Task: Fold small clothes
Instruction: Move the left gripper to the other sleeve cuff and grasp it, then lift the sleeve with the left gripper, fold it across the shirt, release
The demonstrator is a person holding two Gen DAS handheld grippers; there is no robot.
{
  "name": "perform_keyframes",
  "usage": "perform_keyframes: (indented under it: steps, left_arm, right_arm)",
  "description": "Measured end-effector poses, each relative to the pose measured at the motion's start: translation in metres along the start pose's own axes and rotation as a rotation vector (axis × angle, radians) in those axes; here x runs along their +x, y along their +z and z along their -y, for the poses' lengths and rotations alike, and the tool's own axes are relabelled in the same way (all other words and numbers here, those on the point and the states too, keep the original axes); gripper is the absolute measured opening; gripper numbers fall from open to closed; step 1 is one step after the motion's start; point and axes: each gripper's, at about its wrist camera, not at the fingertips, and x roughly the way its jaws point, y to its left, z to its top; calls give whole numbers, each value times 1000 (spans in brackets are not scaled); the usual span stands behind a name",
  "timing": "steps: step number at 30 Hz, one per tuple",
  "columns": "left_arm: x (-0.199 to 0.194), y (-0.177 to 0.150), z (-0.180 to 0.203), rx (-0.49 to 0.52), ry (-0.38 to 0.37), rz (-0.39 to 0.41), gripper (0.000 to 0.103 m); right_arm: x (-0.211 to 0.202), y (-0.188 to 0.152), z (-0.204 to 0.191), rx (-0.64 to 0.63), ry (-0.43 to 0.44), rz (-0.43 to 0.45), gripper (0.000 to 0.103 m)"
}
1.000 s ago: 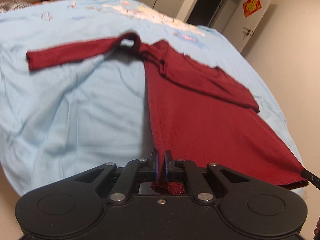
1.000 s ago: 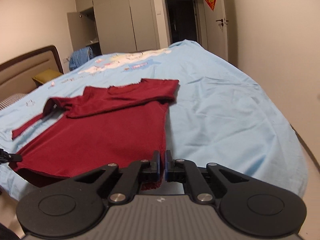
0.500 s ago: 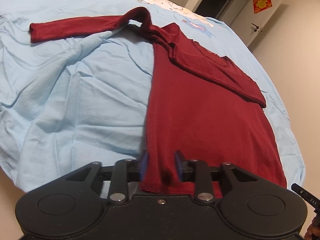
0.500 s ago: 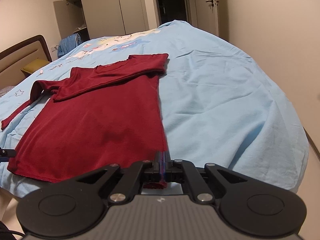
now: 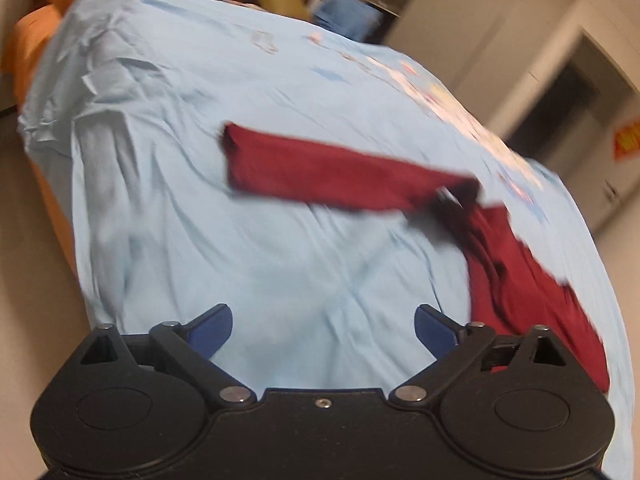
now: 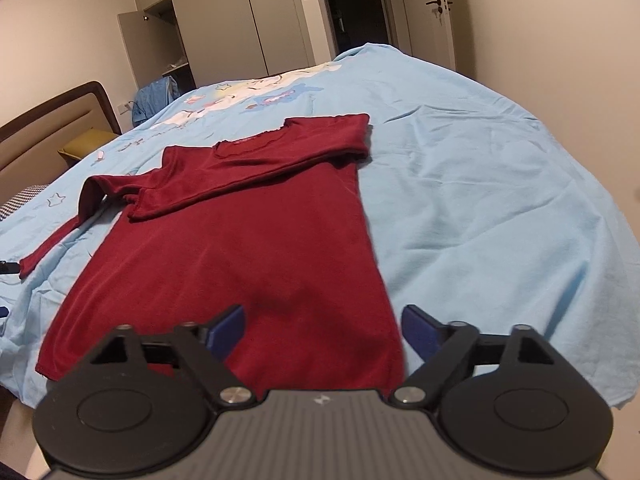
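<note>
A dark red long-sleeved top lies flat on the light blue bedsheet, its right sleeve folded across the chest. The left sleeve stretches out straight over the sheet, and the body lies to the right in the blurred left wrist view. My left gripper is open above bare sheet, holding nothing. Near the top's lower hem my right gripper is open too, with the hem's right part between its blue pads but not pinched.
The bed's near edge runs just under both grippers. A brown headboard and orange pillow are at the far left. A wardrobe, a dark doorway and a door stand beyond the bed.
Both grippers let go of the hem and opened. The left gripper swung left, away from the body towards the outstretched sleeve. The top now lies flat.
</note>
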Motion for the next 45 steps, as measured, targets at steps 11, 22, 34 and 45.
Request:
perform_keyframes:
  steps: [11, 22, 34, 45]
  left_arm:
    - [64, 52, -20, -424, -141, 37, 95]
    - [104, 49, -32, -704, -92, 167, 49]
    - [77, 93, -19, -485, -59, 307, 6]
    - [43, 189, 10, -110, -122, 468, 6]
  right_arm:
    - [12, 4, -14, 3, -7, -22, 101]
    - [15, 7, -23, -34, -16, -46, 101]
    - [23, 5, -31, -62, 14, -76, 101]
    - [24, 5, -35, -72, 33, -83, 101]
